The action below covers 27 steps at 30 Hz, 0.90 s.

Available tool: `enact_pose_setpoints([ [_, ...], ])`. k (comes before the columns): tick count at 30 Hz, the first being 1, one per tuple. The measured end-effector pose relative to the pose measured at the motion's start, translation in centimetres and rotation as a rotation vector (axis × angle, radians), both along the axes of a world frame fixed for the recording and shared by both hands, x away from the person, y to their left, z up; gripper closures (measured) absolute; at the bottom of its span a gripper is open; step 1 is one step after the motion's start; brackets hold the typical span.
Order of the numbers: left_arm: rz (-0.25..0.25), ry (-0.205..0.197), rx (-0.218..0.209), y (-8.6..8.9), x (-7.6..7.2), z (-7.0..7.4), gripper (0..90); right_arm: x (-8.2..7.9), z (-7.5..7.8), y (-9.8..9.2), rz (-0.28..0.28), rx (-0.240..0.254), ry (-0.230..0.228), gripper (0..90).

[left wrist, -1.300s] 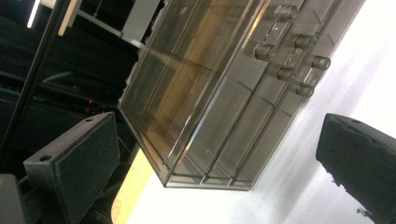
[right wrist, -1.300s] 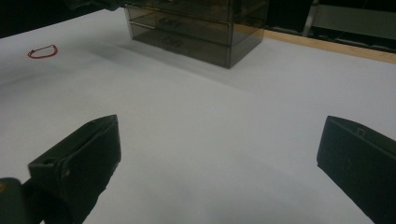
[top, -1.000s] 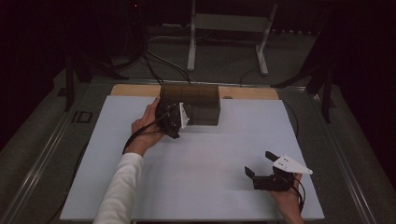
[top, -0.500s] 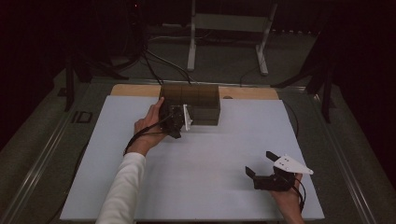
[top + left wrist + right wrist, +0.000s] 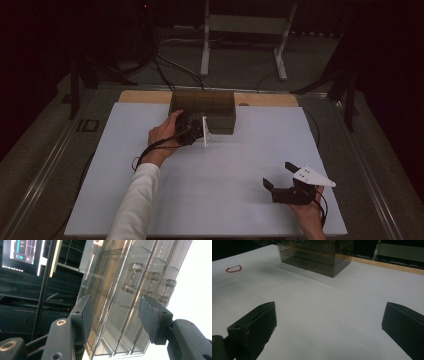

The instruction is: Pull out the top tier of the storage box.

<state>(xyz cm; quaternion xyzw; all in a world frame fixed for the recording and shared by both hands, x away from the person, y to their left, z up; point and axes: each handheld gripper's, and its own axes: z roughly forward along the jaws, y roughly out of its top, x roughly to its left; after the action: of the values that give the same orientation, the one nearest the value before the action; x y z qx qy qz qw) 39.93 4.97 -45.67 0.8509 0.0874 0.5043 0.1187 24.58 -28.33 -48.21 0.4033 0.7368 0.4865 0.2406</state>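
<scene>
Left gripper (image 5: 192, 131), jaws apart, reaches to the drawer box (image 5: 202, 111); right gripper (image 5: 282, 182) rests wide open.

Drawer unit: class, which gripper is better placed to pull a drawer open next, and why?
Left. The left gripper is at the drawer unit, jaws open around its front; the right gripper sits far off, open.

Red loop mark (image 5: 233, 268) on white tabletop (image 5: 220, 200)

White sleeve (image 5: 136, 200); black tools, dark pads (image 5: 149, 317), brass screws, white plate (image 5: 311, 176).
</scene>
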Motion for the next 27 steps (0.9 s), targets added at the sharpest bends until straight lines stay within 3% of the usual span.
enact_pose_setpoints([
  [13, 0.007, -0.034, 0.038, -0.7, 0.1, -0.7, 48.1, 0.0, 0.0, 0.0, 0.002, 0.000, 0.000, 0.0],
  [15, 0.004, -0.030, 0.028, -0.7, 0.1, -0.8, 48.2, 0.0, 0.0, 0.0, 0.002, 0.000, 0.000, 0.0],
  [23, -0.001, -0.020, 0.056, -1.1, 0.2, -1.3, 46.3, 0.0, 0.0, 0.0, 0.000, 0.001, 0.002, 0.0],
  [27, -0.002, -0.044, 0.058, -1.3, 0.3, -1.6, 46.4, 0.1, 0.0, 0.0, -0.001, 0.001, 0.003, 0.0],
])
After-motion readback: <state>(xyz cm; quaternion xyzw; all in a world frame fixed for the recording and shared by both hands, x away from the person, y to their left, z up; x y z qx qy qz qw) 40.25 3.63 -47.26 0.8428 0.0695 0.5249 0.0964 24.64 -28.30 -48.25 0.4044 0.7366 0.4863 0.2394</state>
